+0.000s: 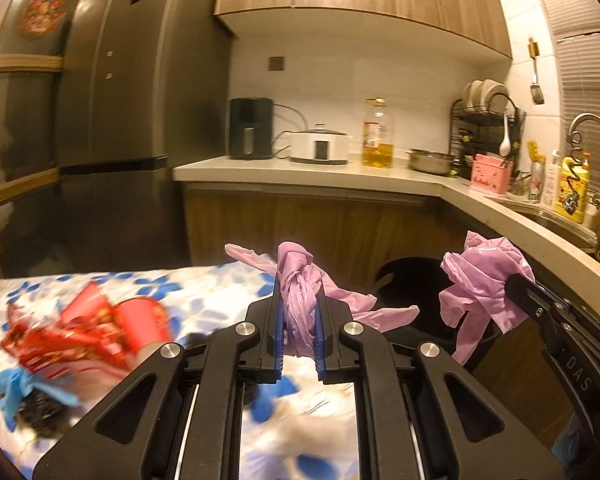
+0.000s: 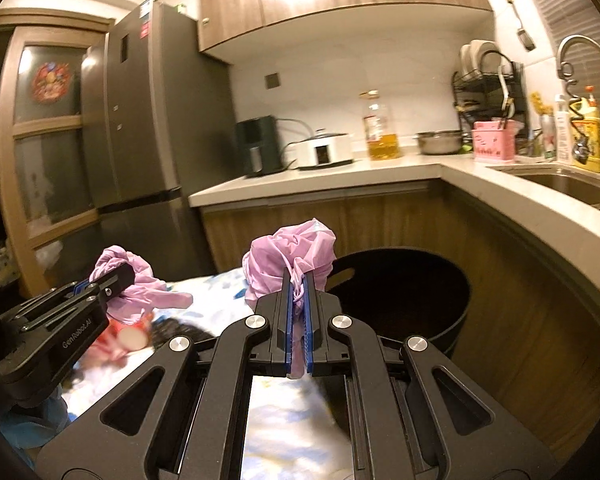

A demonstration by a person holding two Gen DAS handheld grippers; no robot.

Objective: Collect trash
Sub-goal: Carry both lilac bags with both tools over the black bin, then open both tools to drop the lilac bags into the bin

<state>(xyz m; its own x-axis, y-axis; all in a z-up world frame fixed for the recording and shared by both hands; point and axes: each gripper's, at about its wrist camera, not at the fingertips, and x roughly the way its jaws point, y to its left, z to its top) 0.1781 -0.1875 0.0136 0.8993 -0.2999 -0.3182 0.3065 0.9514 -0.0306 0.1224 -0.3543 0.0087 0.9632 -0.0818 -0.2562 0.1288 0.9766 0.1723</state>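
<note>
We see the left gripper [image 1: 300, 280] with its jaws squeezed tight on a bunch of pink plastic bag [image 1: 298, 280]. The right gripper [image 2: 299, 280] has its jaws clamped on another bunch of pink bag [image 2: 296, 256]. Both bunches hang in the air just beside the black bin [image 2: 400, 300], which stands on the floor under the curved tabletop [image 2: 520, 208]. A table with a blue flower cloth [image 1: 220, 292] sits beside the bin. Red wrappers [image 1: 88, 332] and a blue glove [image 1: 16, 388] lie on the cloth, well apart from the bin.
</note>
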